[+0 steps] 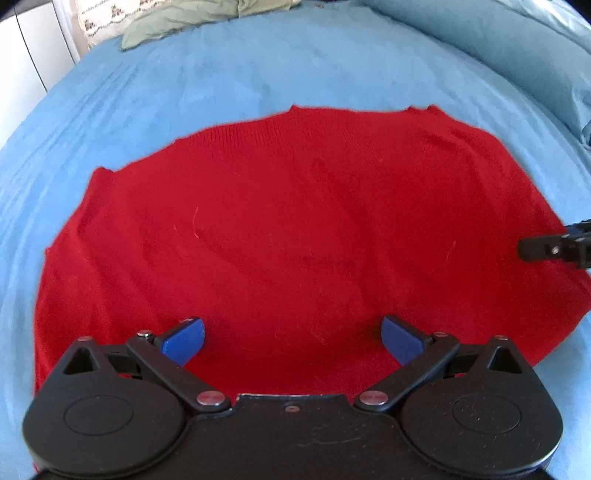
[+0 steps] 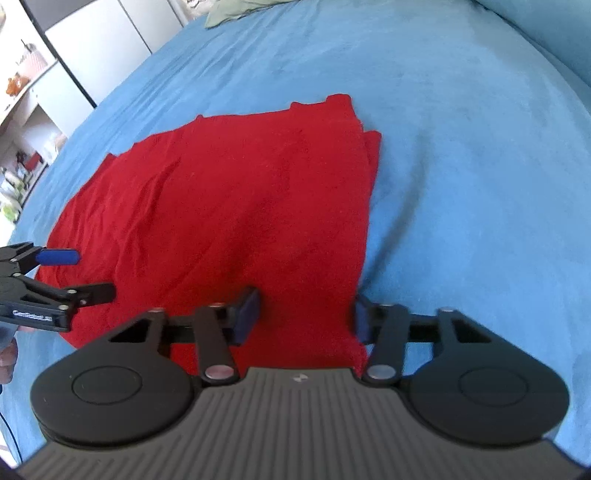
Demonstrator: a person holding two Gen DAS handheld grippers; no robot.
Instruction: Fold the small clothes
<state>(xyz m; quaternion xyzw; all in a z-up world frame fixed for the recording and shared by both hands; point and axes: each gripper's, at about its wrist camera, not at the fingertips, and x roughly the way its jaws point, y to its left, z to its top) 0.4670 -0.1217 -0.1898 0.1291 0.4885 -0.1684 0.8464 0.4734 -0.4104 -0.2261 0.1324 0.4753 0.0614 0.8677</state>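
Garment (image 1: pixel 295 236), a red knit piece, is laid flat on the blue bedcover (image 1: pixel 184 74), apparently so that edges can be reached for the next fold; layered edges along its right side suggest a fold is already made. At the left, the left gripper (image 1: pixel 291 338) is held low over the near hem, fingers spread wide and nothing held between them. At the right, the right gripper (image 2: pixel 304 317) is aimed along the garment's right edge, its blue pads (image 2: pixel 245 314) parted with red cloth seen between them; whether the cloth is touched cannot be told. A green pillow (image 1: pixel 184 18) lies well apart at the far end.
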